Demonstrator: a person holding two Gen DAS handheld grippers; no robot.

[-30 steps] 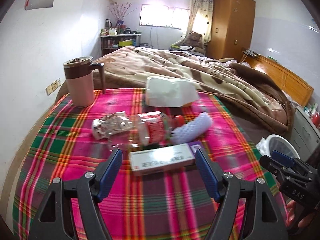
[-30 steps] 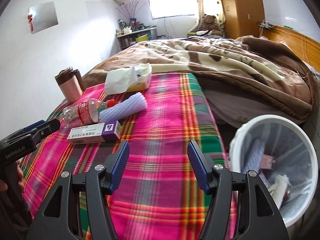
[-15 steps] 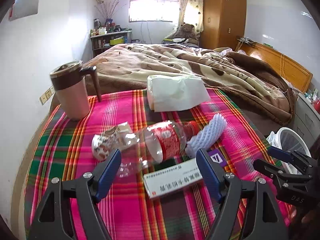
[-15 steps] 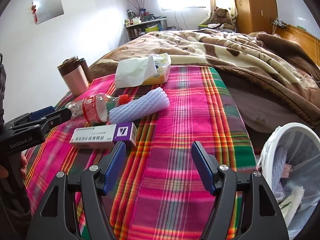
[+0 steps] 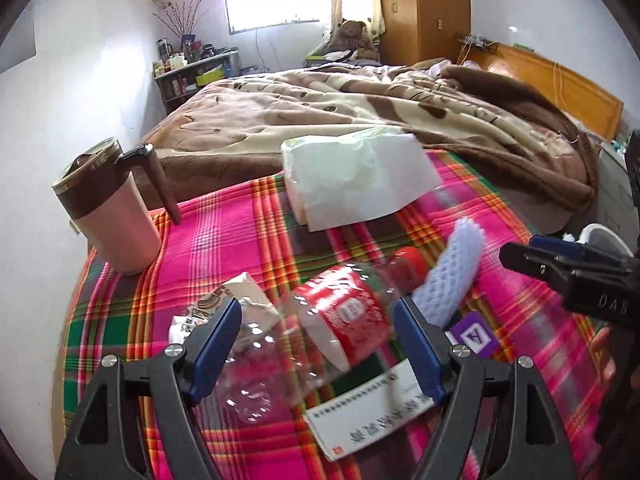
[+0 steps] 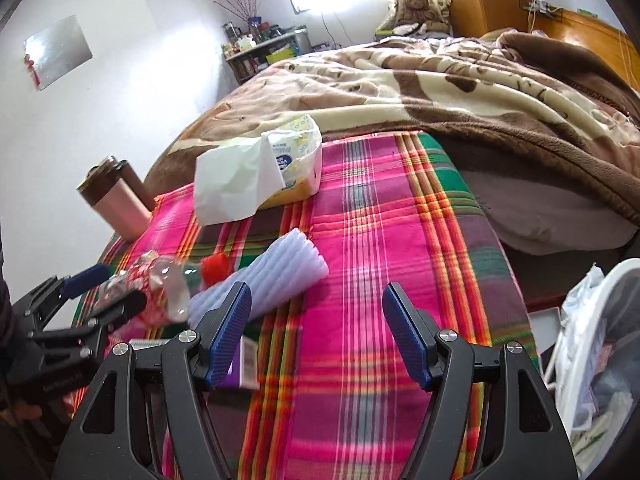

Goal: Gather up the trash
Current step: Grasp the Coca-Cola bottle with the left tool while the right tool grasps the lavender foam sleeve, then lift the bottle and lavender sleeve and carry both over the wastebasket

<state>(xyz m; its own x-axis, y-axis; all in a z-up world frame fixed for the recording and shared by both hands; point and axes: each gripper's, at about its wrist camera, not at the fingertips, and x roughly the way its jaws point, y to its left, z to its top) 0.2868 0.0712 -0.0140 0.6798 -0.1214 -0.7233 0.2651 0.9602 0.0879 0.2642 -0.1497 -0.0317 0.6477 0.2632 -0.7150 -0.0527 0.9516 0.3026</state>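
Both hand-held grippers, left (image 5: 318,338) and right (image 6: 316,330), are released; "DAS" marks the right one; only the right view shows the bin (image 6: 576,320).

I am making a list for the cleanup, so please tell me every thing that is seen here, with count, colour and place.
bottle: 1, clear with red label and cap, lying on the plaid cloth between the left fingers
wrapper: 1, white and brown, crumpled, left of the bottle
foam net: 1, pale lilac, lying by the bottle cap
box: 1, white with purple end, nearest on the cloth
tissue pack: 1, white and yellow, far on the cloth
mug: 1, pink and brown, upright at the left edge
bin: 1, white, right of the bed, with trash inside
blanket: 1, brown and cream, behind
left gripper: open, around the bottle
right gripper: open, over the cloth
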